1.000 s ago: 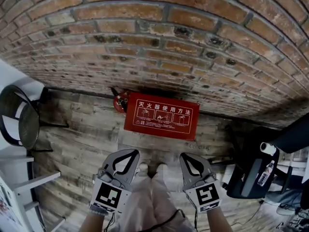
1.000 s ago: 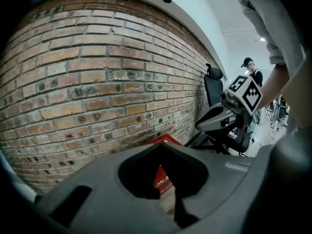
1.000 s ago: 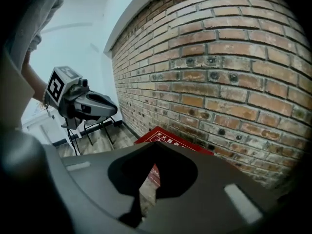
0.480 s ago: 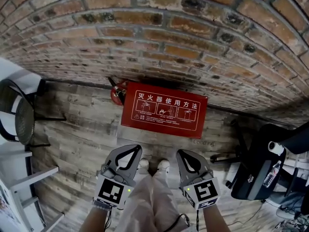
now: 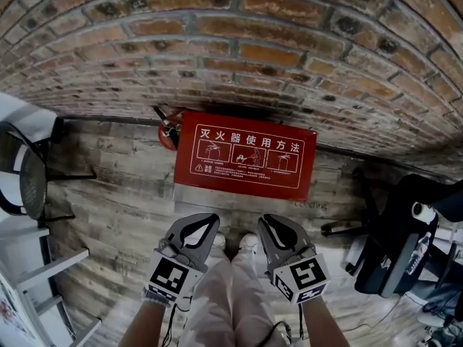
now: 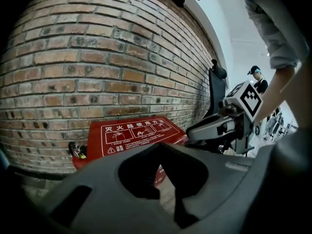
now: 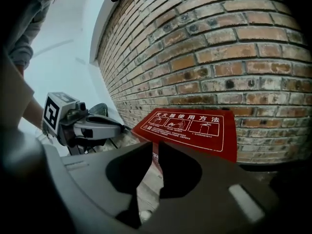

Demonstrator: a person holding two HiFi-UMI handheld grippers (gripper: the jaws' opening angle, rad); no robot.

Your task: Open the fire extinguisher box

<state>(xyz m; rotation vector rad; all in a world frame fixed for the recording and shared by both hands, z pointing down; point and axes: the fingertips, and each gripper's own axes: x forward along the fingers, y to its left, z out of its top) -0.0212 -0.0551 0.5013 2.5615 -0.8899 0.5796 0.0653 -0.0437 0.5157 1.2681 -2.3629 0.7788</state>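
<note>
Right gripper jaws newly ajar, empty; box ahead

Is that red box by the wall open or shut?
Shut: the red box has its printed lid lying flat, no gap showing.

We list: fire extinguisher box on floor, at the foot of brick wall; what we take for an extinguisher just beside its left end; chair far left; office chair far right
</note>
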